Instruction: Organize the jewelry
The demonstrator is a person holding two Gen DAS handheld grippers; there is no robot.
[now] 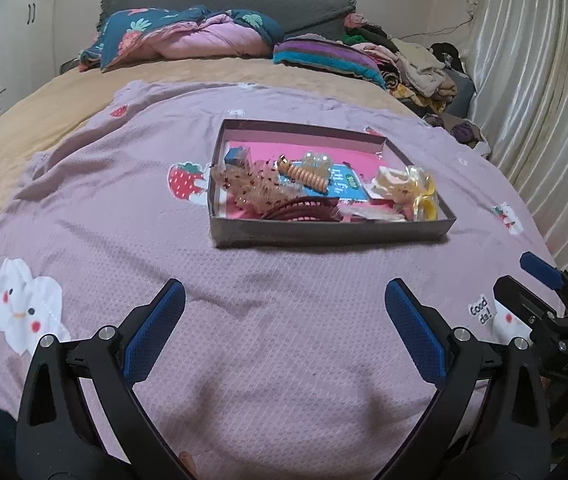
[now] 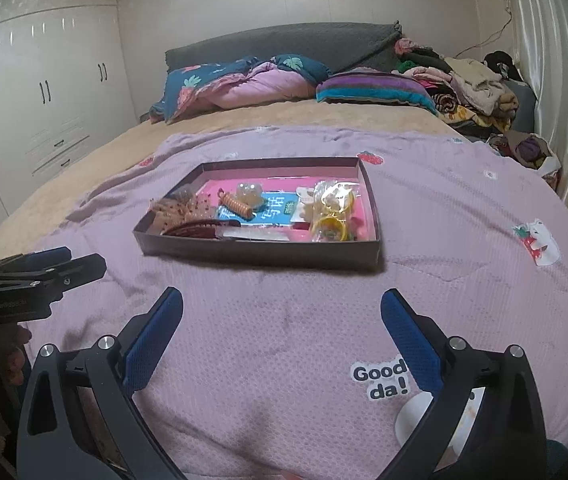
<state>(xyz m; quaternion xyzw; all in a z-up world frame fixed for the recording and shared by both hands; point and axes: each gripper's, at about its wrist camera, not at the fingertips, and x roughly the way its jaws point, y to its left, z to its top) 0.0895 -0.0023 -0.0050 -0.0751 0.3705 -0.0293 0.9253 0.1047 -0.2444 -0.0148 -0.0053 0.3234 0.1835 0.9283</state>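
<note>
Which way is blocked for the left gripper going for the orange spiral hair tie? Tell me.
Probably none: the left gripper is open, only bare pink blanket lies before the box, and the orange spiral hair tie sits uncovered on top.

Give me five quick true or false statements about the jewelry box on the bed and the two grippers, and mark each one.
1. The left gripper is open and holds nothing. True.
2. The right gripper is shut on a hair clip. False: it is open and empty.
3. The shallow box sits on the purple blanket. True.
4. The orange spiral hair tie lies on the blanket outside the box. False: it lies inside the box.
5. A lid covers the box. False: the box is open, its contents showing.
</note>
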